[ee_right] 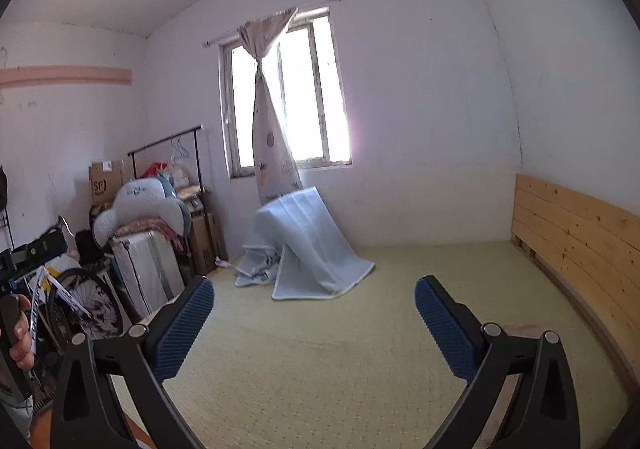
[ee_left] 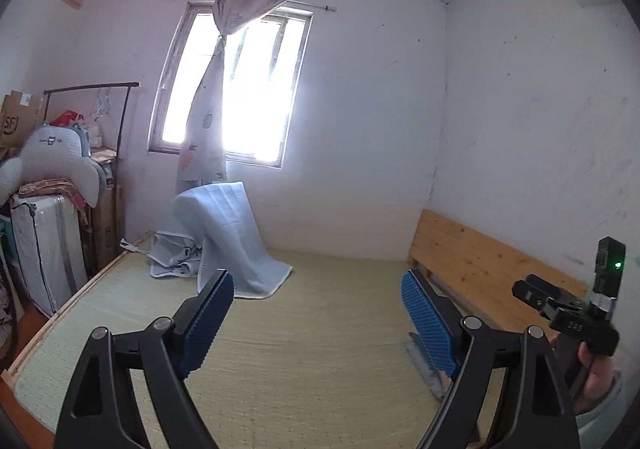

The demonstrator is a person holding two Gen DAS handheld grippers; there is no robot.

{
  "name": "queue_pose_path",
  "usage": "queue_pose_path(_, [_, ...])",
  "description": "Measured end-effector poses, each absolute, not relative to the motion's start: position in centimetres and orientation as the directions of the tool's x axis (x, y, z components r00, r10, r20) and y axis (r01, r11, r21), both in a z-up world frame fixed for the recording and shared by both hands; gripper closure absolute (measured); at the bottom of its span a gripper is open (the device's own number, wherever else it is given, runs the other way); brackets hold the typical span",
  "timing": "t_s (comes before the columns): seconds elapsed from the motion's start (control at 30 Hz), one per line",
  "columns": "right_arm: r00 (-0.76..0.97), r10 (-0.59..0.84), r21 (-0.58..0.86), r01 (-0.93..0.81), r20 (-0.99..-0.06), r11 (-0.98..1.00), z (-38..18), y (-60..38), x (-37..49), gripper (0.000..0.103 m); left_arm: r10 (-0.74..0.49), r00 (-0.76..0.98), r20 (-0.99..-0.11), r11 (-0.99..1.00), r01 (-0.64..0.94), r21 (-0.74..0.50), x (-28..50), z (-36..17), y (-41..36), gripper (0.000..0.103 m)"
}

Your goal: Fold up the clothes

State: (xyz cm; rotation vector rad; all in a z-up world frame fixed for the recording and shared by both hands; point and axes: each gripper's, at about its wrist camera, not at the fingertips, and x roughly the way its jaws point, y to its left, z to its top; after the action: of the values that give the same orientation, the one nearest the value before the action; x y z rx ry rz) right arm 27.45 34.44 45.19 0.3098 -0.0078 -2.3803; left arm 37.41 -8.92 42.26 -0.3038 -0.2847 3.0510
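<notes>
The pale blue quilted cloth [ee_left: 236, 237] lies draped in a heap at the far side of the straw-coloured mat [ee_left: 312, 349], under the window, left of centre and well apart from both grippers. The left gripper [ee_left: 318, 313] and right gripper [ee_right: 314, 319] are both spread wide and empty; neither looks clearly nearer. What props the heap up is hidden.

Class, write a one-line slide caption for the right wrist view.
Open right gripper above a pale green woven mat, facing a draped light blue blanket under the window.

Curtained window [ee_left: 236, 89], suitcase [ee_left: 44, 249], bicycle [ee_right: 80, 297]
</notes>
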Motion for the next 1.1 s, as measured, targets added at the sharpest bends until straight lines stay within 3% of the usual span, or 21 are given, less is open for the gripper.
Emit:
queue_pose_path(0.37, [-0.743, -0.597, 0.074, 0.606, -0.301, -0.792, 36.2, 30.7, 22.3, 0.0, 0.023, -0.947, -0.322, -0.982, 0.039, -0.186, 29.2, 29.9, -8.5, 0.014])
queue_pose_path(0.5, [-0.747, -0.589, 0.089, 0.594, -0.307, -0.799, 32.2, 29.7, 20.5, 0.0, 0.01, -0.943, -0.332, -0.982, 0.053, -0.181, 26.7, 24.7, -8.8, 0.014])
queue_pose_path(0.73, [-0.764, -0.549, 0.045, 0.57, -0.34, -0.82, 22.3, 27.5, 17.6, 0.0, -0.015, -0.93, -0.368, -0.979, 0.088, -0.182, 22.2, 15.8, -9.0, 0.014])
queue_pose_path(1.1, [-0.743, -0.487, 0.024, 0.537, -0.459, -0.843, 10.0, 25.2, 11.9, 0.0, -0.038, -0.868, -0.496, -0.976, 0.14, -0.169, 14.6, 4.3, -9.0, 0.014])
